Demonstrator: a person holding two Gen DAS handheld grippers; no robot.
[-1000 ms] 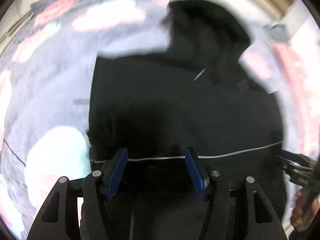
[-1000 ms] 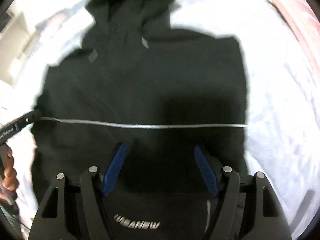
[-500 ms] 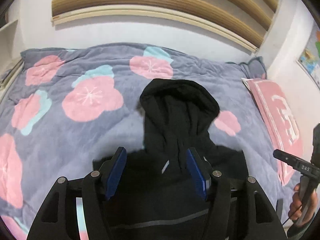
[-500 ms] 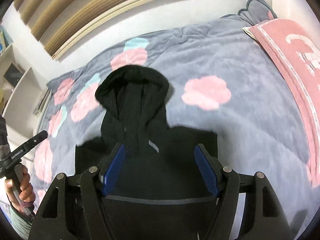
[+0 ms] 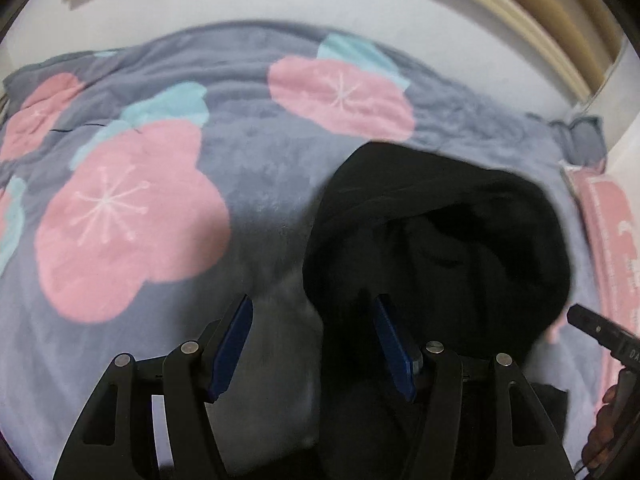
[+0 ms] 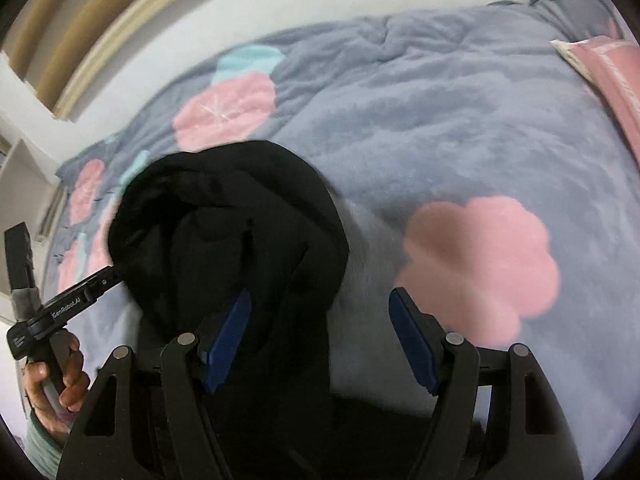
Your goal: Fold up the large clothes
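Note:
A black hoodie lies on the bed, its hood pointing away from me; the hood also shows in the right wrist view. My left gripper is open and empty, straddling the hood's left edge at its base. My right gripper is open and empty, straddling the hood's right edge at its base. The hoodie's body is mostly hidden below the grippers. The left gripper's body and the hand holding it show at the left of the right wrist view.
The bed is covered by a grey-blue fleece blanket with pink flower patches. A pink pillow lies at the right edge, also in the right wrist view. A white wall stands behind the bed.
Both grippers have moved forward from over the hoodie's body to the base of the hood and come closer to it. Both stayed open.

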